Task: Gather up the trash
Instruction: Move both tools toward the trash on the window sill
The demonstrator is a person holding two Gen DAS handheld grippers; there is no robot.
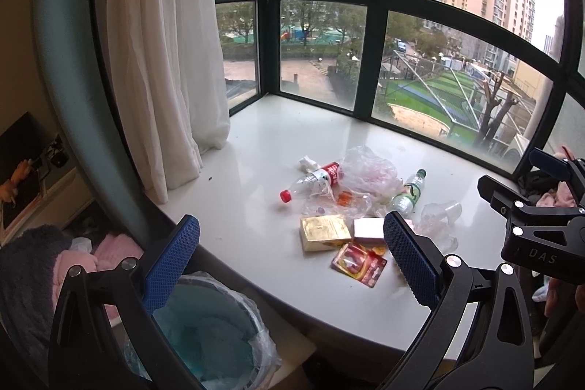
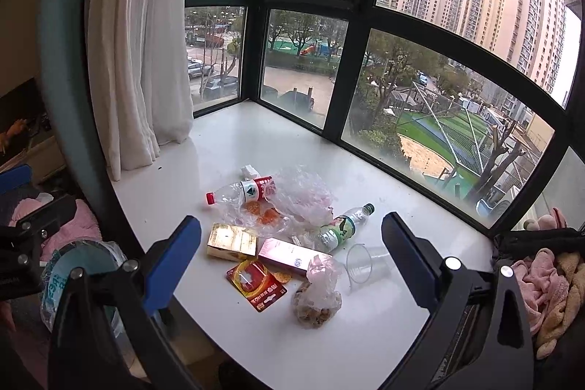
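Trash lies in a heap on the white window sill point(image 1: 278, 141) point(image 2: 234, 148): a red-capped bottle point(image 1: 310, 183) point(image 2: 241, 192), a green-capped bottle point(image 1: 409, 192) point(image 2: 340, 225), a gold box point(image 1: 323, 232) point(image 2: 232, 241), a pink box point(image 1: 369, 229) point(image 2: 287, 253), a red packet point(image 1: 360, 264) point(image 2: 257, 284), a clear cup point(image 1: 444, 211) point(image 2: 363, 265), crumpled plastic point(image 1: 369, 170) point(image 2: 303, 192) and a small bag of scraps point(image 2: 318, 298). My left gripper point(image 1: 292, 265) is open above the sill's near edge, holding nothing. My right gripper point(image 2: 292, 269) is open too, hovering over the pink box and red packet.
A lined bin point(image 1: 204, 328) point(image 2: 80, 265) stands on the floor below the sill's left edge. A white curtain point(image 1: 164, 61) point(image 2: 139, 61) hangs at the left. Pink cloth point(image 2: 548, 287) is piled at the right. Window panes close off the back.
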